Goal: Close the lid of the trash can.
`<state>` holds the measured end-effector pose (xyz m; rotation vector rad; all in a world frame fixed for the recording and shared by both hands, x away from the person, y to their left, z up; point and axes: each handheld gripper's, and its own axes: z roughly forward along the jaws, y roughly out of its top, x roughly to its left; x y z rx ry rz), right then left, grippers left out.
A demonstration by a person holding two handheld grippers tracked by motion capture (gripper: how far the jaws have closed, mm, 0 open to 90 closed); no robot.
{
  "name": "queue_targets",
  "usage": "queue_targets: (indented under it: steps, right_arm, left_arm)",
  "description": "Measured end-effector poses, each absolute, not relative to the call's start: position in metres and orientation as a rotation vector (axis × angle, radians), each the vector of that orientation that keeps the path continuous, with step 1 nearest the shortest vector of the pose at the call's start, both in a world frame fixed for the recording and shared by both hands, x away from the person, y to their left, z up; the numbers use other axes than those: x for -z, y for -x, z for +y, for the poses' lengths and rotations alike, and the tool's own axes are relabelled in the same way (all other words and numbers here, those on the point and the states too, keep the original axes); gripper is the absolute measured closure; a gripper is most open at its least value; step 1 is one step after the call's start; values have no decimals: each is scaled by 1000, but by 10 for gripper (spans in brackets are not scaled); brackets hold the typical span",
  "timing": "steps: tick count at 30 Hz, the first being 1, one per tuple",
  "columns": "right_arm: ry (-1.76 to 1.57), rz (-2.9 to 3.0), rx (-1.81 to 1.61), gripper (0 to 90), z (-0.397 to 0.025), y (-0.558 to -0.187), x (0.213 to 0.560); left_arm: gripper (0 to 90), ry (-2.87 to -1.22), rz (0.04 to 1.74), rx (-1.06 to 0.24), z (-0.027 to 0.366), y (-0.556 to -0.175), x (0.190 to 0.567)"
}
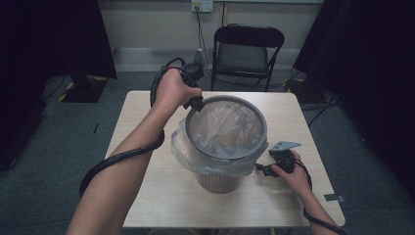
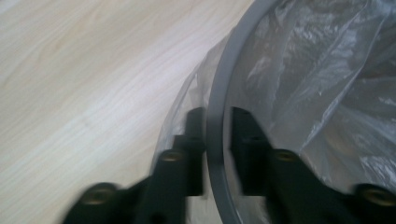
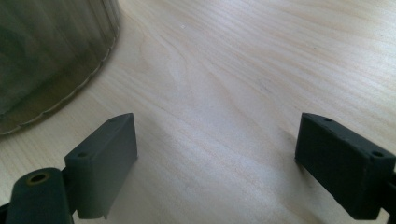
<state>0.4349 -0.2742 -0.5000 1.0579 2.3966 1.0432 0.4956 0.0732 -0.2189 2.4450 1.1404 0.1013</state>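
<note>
A round bin [image 1: 220, 178] stands in the middle of the table [image 1: 161, 200]. A grey ring [image 1: 259, 122] sits around the top of the bin. A clear plastic bag [image 1: 181, 147] lines the inside and hangs out under the ring.

The left tool [image 1: 195, 104] is at the far left edge of the bin. It pinches the grey ring [image 2: 215, 116]. In the left gripper view, one jaw is outside the ring, against the bag [image 2: 187, 93], and the other jaw is inside the bin. The jaws are close together with the ring between them.

The right tool [image 1: 262, 169] is low, just beside the bin on its right. Its jaws are spread wide apart and hold nothing. In the right gripper view they hang over bare table [image 3: 224, 93], and the ribbed bottom of the bin [image 3: 46, 60] is near the left jaw.

A black chair [image 1: 247, 51] stands on the floor past the bin, behind the table.
</note>
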Motion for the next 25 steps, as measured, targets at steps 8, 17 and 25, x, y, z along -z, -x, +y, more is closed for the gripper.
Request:
queue_targets:
  steps: [8,17,25]
  right_arm:
    - [-1058,2396,-1044,119,-274,-435,500]
    - [-1062,2394,-1041,120,-274,-434,500]
    - [-1070,2387,-1039,120,-274,-434,500]
  left_arm:
    - [220,-2337,1170,-223,133,-476,195]
    - [181,-2318,1271,-201,224,-434,292]
    - [191,-2319,1288,-162,233,-422,358]
